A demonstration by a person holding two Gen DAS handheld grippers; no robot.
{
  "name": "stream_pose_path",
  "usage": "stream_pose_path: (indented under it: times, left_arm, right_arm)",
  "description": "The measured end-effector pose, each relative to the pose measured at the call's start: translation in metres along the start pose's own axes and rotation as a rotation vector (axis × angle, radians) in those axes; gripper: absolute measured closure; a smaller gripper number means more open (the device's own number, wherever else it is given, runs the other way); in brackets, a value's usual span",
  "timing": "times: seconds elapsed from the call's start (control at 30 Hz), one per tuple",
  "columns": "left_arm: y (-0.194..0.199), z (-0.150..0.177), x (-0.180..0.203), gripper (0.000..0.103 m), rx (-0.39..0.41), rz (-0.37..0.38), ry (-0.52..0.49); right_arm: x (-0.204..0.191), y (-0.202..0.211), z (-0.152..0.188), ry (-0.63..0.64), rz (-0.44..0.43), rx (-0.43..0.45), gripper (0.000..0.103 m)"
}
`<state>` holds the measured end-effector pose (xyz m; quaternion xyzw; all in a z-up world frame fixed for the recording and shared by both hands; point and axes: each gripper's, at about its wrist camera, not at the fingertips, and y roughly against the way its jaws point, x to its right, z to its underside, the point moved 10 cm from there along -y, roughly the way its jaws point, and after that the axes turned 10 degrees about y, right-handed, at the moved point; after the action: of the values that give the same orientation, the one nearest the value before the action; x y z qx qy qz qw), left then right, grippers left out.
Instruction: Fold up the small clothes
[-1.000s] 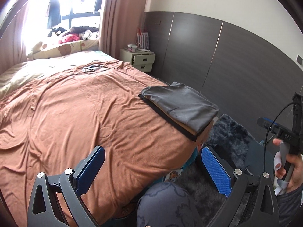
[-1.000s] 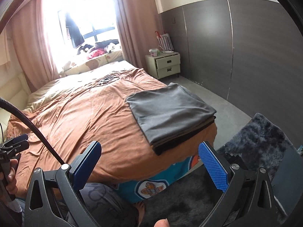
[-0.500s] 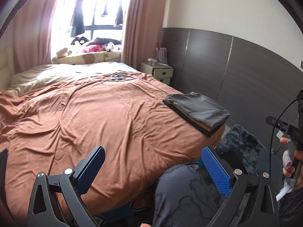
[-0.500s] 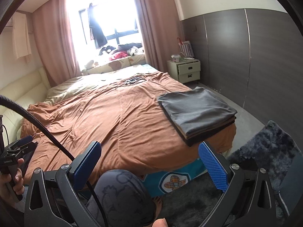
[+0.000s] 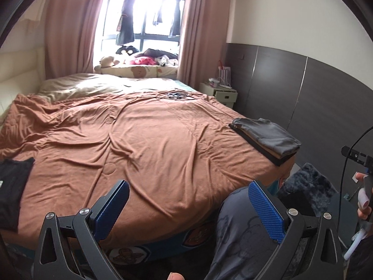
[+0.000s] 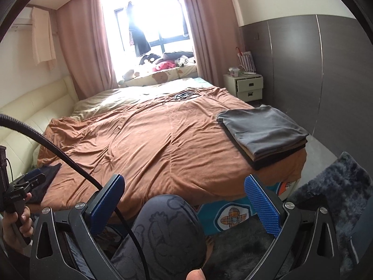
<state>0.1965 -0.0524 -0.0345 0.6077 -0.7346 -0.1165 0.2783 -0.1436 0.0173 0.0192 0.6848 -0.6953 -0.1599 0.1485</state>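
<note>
No text, label or number can be read; small lettering on the black camera mount point(image 6: 17, 194) is too blurred to make out.

Matt, creased brown cloth bedcover point(image 5: 151, 144); shaggy dark rug point(image 6: 338, 191); ribbed blue gripper pads point(image 5: 265, 212).

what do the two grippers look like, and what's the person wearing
Both the left gripper and the right gripper have black angular frames with silver bolts and blue textured pads. A black braided cable runs to the left one. The person wears dark grey trousers with a faint cartoon print.
</note>
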Motion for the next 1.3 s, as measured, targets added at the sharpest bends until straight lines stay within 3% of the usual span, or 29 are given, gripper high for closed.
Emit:
stream_pose_path:
  times: [0.2, 0.43, 1.3]
  left_arm:
    - [0.018, 0.027, -0.016, 0.0, 0.0, -0.066, -0.017]
    - [0.032, 0.051, -0.018, 0.0, 0.004, -0.081, -0.024]
    - [0.062, 0.05, -0.004, 0.0, 0.087, -0.074, -0.046]
  right_arm:
    - [-0.013, -0.004, 0.013, 0.041, 0.002, -0.008, 0.0]
    - [-0.032, -0.013, 0.029, 0.045, -0.026, -0.032, 0.0]
    - [-0.049, -0.004, 0.044, 0.06, 0.011, 0.004, 0.0]
